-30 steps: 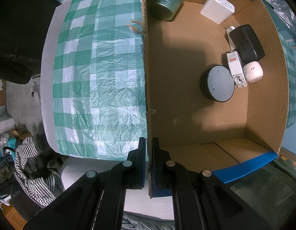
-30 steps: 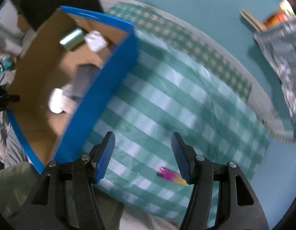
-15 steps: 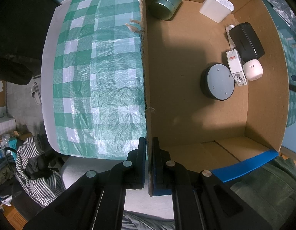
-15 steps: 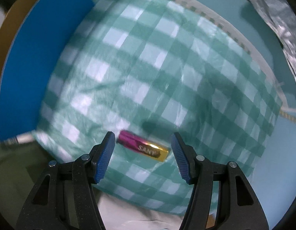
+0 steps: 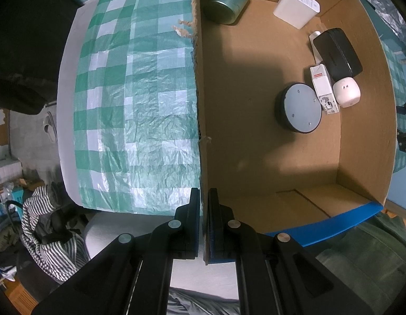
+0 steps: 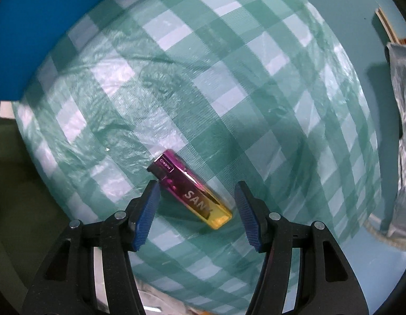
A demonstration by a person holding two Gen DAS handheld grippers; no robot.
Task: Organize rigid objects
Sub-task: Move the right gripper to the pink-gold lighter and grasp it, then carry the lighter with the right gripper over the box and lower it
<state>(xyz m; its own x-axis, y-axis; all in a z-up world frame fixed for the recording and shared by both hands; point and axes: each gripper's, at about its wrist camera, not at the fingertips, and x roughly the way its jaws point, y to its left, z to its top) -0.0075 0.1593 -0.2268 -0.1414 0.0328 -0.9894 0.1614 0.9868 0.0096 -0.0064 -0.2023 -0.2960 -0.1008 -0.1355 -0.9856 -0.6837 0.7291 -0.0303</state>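
The left hand-held gripper (image 5: 202,216) is clamped tight on the near end of the torn left wall of the brown cardboard box with blue-taped edges (image 5: 255,141), its fingers hiding that corner. The right hand-held gripper (image 6: 196,206) stands parted around the glossy magenta-to-yellow lighter (image 6: 189,190), which lies slantwise on the green-and-white checked plastic cloth (image 6: 229,92) covering the desk; neither pad touches it, though the left one is close, and its lettering is partly cut off. Farther inside the box lie a dark round disc (image 5: 301,107), a small white oblong device (image 5: 323,89) with unreadable print, a white rounded plug (image 5: 346,92), a black case (image 5: 337,52) hiding most of a white item, a white power bank (image 5: 297,6) and a green tin (image 5: 226,2).
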